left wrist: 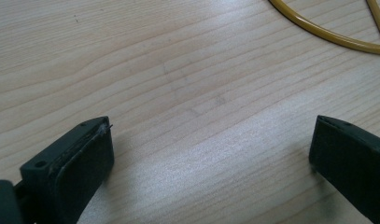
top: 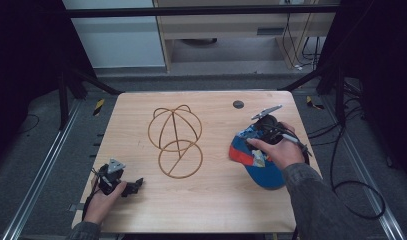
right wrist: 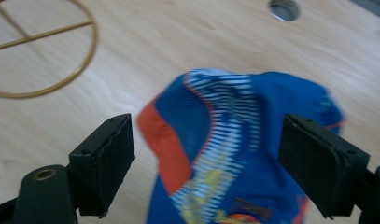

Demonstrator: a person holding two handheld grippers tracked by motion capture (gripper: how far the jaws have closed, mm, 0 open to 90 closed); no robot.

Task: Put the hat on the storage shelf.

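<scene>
The cap lies at four o'clock, unplaced on the wire stand; right gripper wide over it, left gripper wide, empty.

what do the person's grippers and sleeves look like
Both grippers are black, with two blocky flat-padded jaws. The left gripper and the right gripper each carry a grey three-cornered plate on top, and black cables trail from them. Both sleeves are grey.
</scene>
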